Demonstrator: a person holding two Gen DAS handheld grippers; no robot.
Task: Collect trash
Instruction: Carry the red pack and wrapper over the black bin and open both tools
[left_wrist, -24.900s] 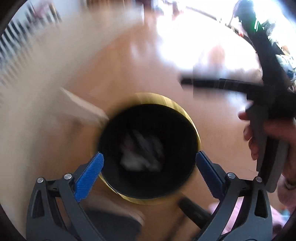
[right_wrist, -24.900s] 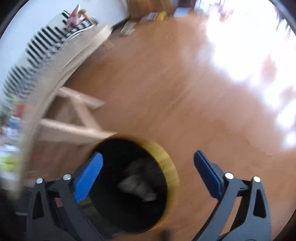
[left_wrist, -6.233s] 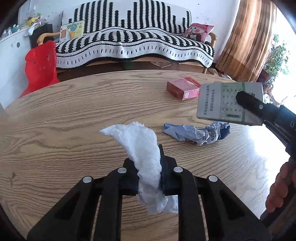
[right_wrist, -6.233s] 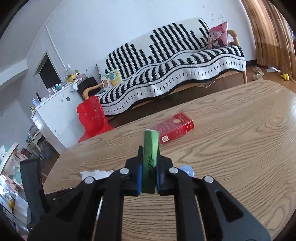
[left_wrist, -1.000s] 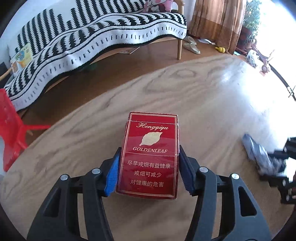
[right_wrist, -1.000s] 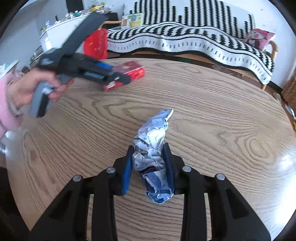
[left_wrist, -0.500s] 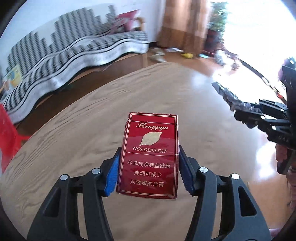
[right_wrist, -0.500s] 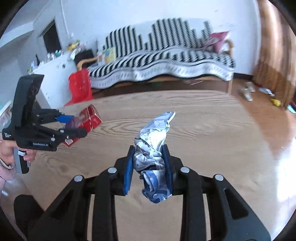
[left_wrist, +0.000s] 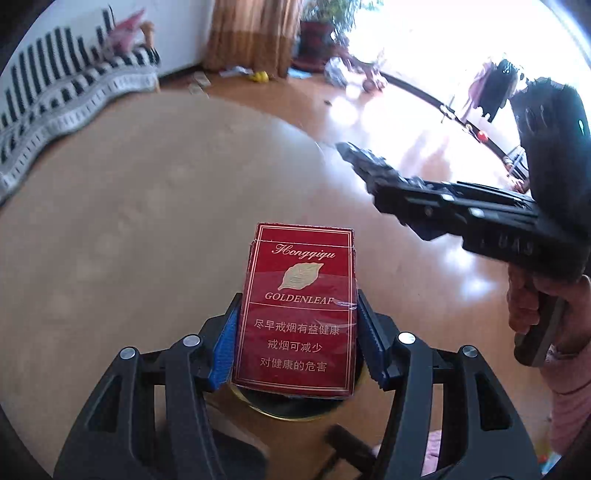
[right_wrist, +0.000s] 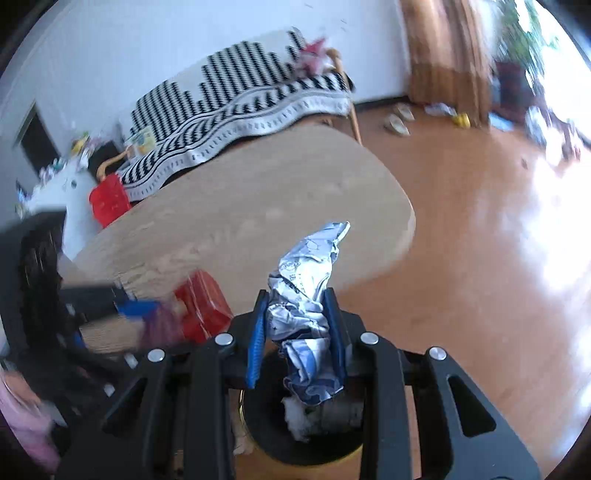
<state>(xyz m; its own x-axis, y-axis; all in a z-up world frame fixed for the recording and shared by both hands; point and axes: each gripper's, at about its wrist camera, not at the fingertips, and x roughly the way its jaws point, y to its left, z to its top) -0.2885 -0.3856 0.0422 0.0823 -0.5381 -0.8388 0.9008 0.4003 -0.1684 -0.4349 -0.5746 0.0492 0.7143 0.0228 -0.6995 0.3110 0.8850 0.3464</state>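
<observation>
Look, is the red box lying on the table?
No, the left gripper holds the red box up above the bin.

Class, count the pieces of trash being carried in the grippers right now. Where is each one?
2. A red cigarette pack sits clamped in the left gripper; a crumpled foil wrapper is clamped in the right gripper. More trash lies in the bin below.

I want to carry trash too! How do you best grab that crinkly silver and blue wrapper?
Around its crumpled middle, pinching from both sides, as the right gripper does. The wrapper is long and floppy, so its ends would bend.
</observation>
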